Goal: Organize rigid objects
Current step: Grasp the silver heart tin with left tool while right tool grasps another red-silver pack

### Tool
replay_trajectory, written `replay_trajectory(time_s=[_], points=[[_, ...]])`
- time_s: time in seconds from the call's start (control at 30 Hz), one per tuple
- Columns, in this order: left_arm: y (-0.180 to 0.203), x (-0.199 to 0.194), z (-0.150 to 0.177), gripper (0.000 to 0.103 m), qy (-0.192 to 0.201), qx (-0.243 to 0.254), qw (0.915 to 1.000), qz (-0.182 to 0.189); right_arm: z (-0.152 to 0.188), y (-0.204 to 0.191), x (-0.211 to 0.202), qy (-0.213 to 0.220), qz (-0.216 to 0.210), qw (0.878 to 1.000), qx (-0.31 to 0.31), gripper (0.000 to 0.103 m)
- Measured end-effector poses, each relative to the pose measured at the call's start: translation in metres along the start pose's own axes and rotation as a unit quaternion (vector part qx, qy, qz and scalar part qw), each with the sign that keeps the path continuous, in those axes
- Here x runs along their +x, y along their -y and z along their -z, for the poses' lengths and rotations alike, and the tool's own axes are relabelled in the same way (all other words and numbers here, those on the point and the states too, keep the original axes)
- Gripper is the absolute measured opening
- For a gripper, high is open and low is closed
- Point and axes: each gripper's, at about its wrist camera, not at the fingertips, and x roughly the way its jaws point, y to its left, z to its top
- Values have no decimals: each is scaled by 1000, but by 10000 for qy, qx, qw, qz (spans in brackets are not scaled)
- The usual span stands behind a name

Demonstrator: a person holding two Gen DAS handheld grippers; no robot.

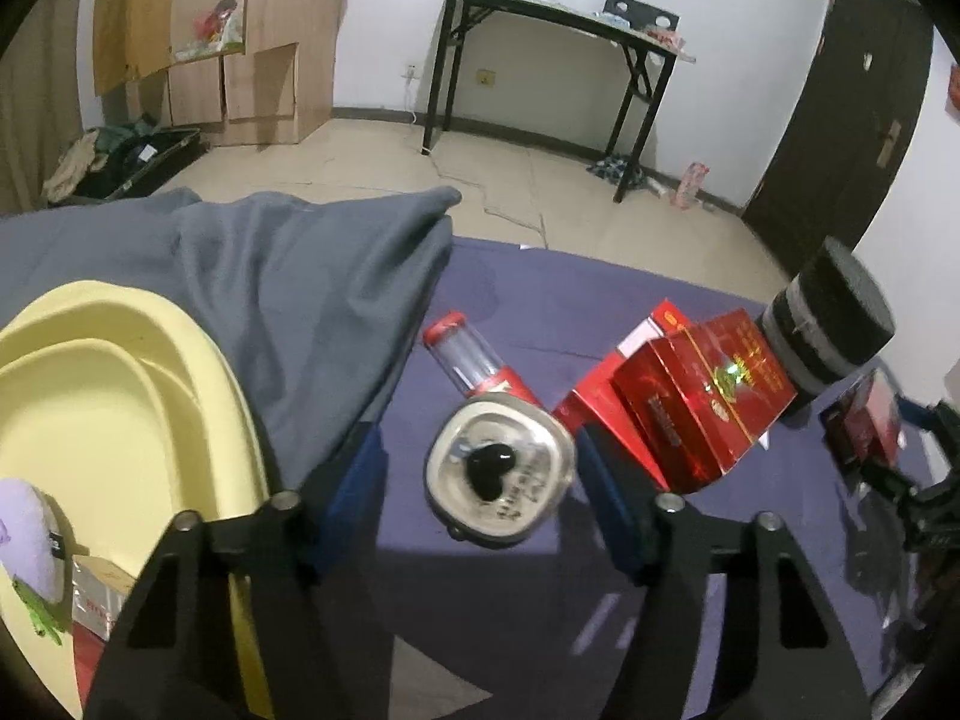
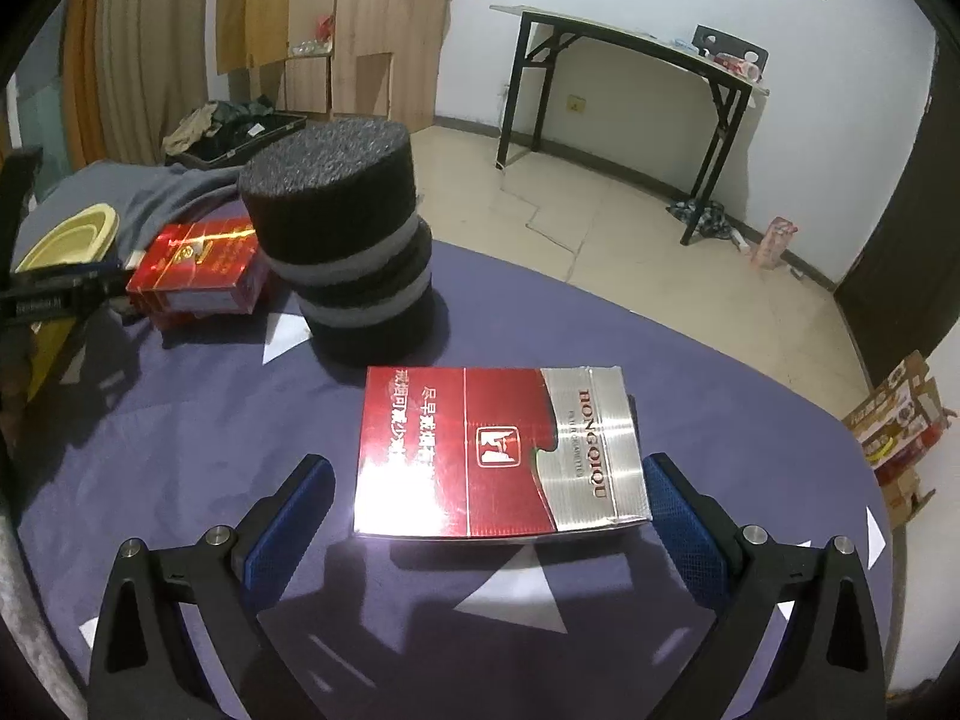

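Dented silver drink can (image 1: 498, 474) between our left gripper (image 1: 474, 480) pads, right pad touching, left pad apart, red-and-silver cigarette pack (image 2: 498, 450) on purple worktop (image 2: 180, 450) inside our spread right gripper (image 2: 486, 510).

Between my left jaws stands the dented can (image 1: 498, 474), with bare cloth on its left side, while the right pad seems almost against it. Just beyond lies a red-capped tube (image 1: 474, 360); red boxes (image 1: 690, 402) crowd the right finger. Between my right jaws lies the cigarette pack (image 2: 498, 450), with gaps both sides. The foam cylinder (image 2: 342, 234) blocks ahead-left.
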Motion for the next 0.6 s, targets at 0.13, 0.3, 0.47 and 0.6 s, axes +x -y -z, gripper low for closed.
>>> replay_trajectory(time_s=[0.13,0.3,0.47,0.6], points=[[-7,-5,-2,65,-7,10,9998,214,2,3,2,1,-23,10000,86,103],[-2,-4,-1,67,57,185,9997,133,3,8,2,-13,-27,9999,136,103],[8,-7,0,67,116,400,9987,306,4,8,0,19,-66,9999,106,103],[17,-4,2,67,119,625,9979,109,4,9,-2,38,-53,9999,119,103]])
